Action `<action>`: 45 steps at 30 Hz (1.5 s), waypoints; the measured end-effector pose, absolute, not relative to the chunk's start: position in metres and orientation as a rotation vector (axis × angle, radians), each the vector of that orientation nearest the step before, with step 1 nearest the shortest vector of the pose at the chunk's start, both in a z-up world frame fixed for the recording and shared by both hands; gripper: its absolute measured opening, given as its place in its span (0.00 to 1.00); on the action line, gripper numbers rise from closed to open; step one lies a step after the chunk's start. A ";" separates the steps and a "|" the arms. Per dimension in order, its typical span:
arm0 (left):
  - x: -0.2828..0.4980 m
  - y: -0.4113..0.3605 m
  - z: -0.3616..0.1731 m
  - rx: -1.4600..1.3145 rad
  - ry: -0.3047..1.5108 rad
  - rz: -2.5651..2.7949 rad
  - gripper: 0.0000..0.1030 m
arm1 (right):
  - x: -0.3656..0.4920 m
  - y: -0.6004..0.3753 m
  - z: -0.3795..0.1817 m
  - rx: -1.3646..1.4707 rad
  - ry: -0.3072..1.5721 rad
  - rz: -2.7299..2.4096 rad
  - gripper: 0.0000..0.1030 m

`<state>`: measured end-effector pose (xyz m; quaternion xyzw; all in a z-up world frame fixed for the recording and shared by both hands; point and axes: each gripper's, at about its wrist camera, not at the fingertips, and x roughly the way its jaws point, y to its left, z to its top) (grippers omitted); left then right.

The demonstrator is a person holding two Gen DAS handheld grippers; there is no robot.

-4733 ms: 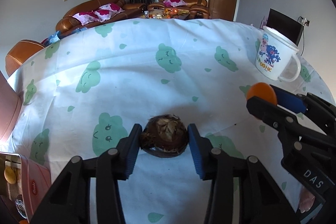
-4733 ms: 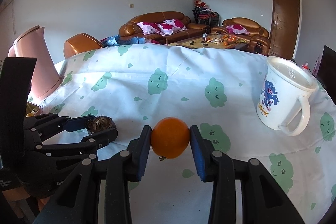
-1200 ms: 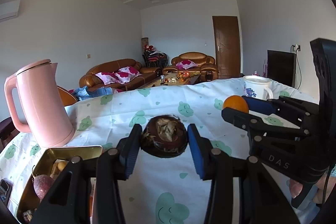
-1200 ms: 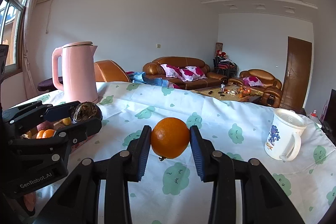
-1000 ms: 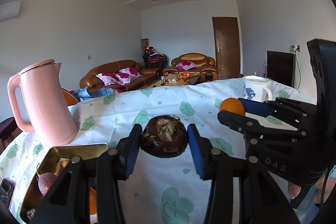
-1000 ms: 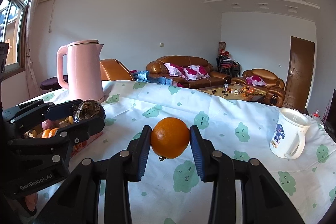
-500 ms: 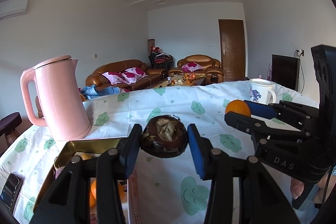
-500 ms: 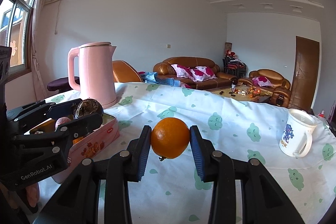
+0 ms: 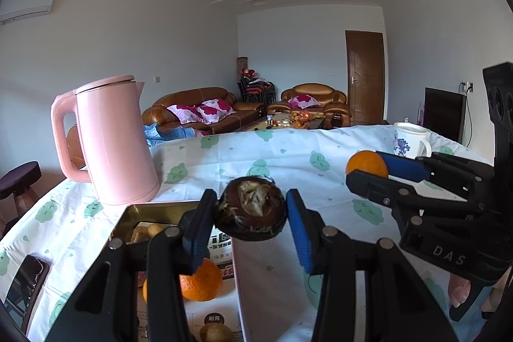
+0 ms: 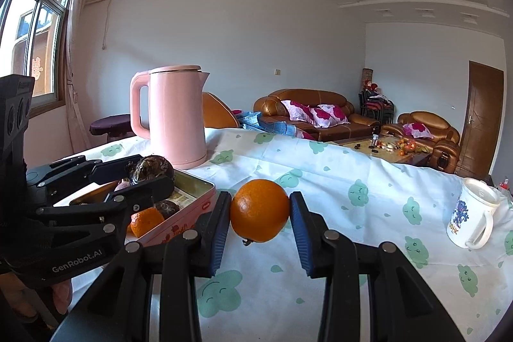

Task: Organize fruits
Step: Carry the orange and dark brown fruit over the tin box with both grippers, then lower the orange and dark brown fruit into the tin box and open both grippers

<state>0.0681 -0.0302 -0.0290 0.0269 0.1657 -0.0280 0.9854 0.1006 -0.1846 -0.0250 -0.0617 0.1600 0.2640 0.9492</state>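
Note:
My left gripper (image 9: 250, 218) is shut on a dark brown, dried-looking round fruit (image 9: 251, 212), held in the air over the right edge of a pink tin box (image 9: 150, 212). The tin box (image 10: 192, 207) holds an orange (image 9: 202, 279) and other fruits. My right gripper (image 10: 260, 215) is shut on an orange (image 10: 259, 210), raised above the tablecloth just right of the tin. In the left wrist view the right gripper (image 9: 368, 170) and its orange (image 9: 365, 164) show at the right. In the right wrist view the left gripper (image 10: 150, 173) hovers over the tin.
A tall pink kettle (image 9: 112, 143) stands behind the tin. A white printed mug (image 10: 471, 213) sits far right on the cloud-patterned tablecloth (image 10: 352, 197). A phone (image 9: 25, 281) lies at the table's left edge. Sofas and a door are beyond.
Both grippers have swung left with their fruits. The kettle and tin have slid further into view, and the brown fruit now hangs over the tin's edge.

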 end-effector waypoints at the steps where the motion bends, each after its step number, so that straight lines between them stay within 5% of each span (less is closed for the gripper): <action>1: 0.067 -0.028 -0.029 0.052 0.333 -0.053 0.45 | 0.100 -0.182 -0.025 -0.127 0.325 0.542 0.38; 45: 0.040 0.073 -0.039 0.001 0.410 0.135 0.45 | 0.094 -0.064 -0.032 -0.246 0.373 0.754 0.38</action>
